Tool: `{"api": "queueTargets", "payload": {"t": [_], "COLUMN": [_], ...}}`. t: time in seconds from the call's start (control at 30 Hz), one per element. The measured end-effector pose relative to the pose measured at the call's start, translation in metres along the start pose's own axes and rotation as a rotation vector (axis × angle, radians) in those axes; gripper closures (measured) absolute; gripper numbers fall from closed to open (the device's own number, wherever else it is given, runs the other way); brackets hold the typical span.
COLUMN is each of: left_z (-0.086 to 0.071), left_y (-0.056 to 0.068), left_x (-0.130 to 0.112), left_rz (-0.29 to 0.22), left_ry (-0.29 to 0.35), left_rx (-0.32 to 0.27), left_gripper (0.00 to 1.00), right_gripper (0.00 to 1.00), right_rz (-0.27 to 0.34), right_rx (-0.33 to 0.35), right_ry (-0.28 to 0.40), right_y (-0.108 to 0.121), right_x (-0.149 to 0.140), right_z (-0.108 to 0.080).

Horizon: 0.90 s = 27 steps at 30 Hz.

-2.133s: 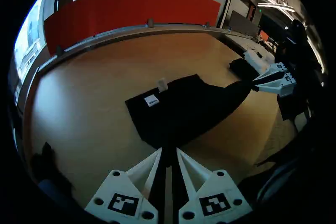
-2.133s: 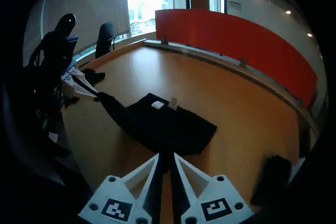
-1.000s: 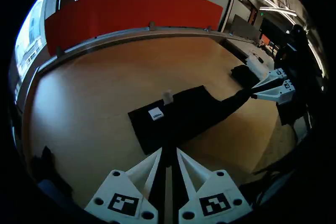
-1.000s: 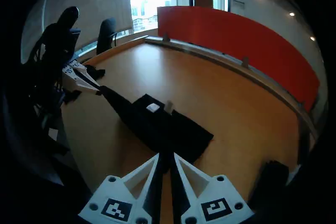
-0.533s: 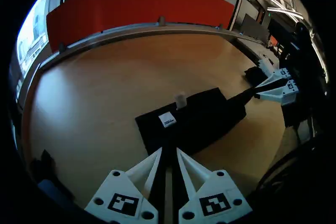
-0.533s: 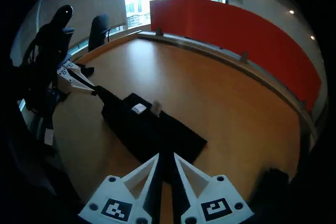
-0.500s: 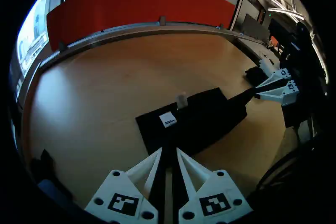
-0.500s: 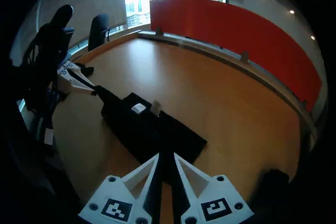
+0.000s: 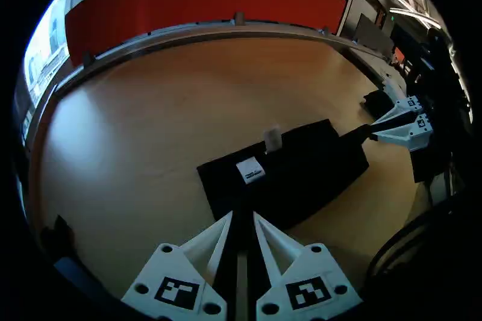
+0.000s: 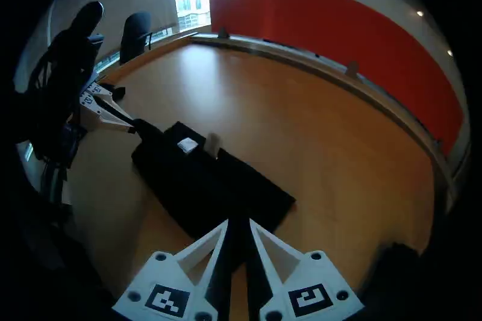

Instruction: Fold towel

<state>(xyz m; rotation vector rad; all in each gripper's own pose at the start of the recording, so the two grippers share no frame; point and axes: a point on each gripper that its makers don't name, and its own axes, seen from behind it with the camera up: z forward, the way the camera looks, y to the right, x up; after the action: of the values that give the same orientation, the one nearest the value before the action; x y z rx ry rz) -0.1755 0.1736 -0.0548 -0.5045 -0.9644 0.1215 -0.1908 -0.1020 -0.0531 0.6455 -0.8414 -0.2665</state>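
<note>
The black towel [image 9: 301, 170] lies spread on the wooden table [image 9: 138, 128], in the lower middle of the left gripper view. The left gripper [image 9: 243, 218] pokes in from the bottom edge, its two fingers pinched together on the towel's near corner. In the right gripper view the right gripper [image 10: 239, 223] sits low at the bottom too, squeezed tight on the towel's other end.

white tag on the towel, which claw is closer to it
Left. The left claw grips the towel edge just below the white tag. The right claw holds the opposite end, well beyond the tag.
</note>
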Motion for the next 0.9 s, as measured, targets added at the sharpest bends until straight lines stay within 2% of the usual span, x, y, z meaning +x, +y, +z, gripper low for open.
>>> {"api": "queueTargets", "payload": {"t": [0.2,0.4,0.57,0.7,0.8,0.9], "left_z": [0.018,0.033,0.043,0.051,0.054,0.057], "left_y": [-0.004,-0.008,-0.012,-0.017,-0.020,-0.023], "left_x": [0.001,0.001,-0.001,-0.002,-0.001,-0.001], "left_rz": [0.011,0.000,0.002,0.016,0.028,0.035], "left_ry": [-0.002,-0.005,-0.020,-0.024,-0.023,-0.023], "left_rx": [0.010,0.015,0.024,0.044,0.059,0.068], "left_gripper": [0.92,0.91,0.82,0.72,0.64,0.62], "right_gripper": [0.90,0.90,0.88,0.81,0.67,0.57], "right_rz": [0.014,0.032,0.042,0.048,0.046,0.035], "right_rx": [-0.004,-0.013,-0.028,-0.041,-0.051,-0.062], "right_ry": [-0.020,-0.037,-0.047,-0.058,-0.062,-0.066], "right_y": [0.007,0.015,0.020,0.024,0.026,0.029], "right_x": [-0.007,-0.014,-0.017,-0.020,-0.021,-0.023], "right_z": [0.014,0.028,0.037,0.043,0.047,0.048]}}
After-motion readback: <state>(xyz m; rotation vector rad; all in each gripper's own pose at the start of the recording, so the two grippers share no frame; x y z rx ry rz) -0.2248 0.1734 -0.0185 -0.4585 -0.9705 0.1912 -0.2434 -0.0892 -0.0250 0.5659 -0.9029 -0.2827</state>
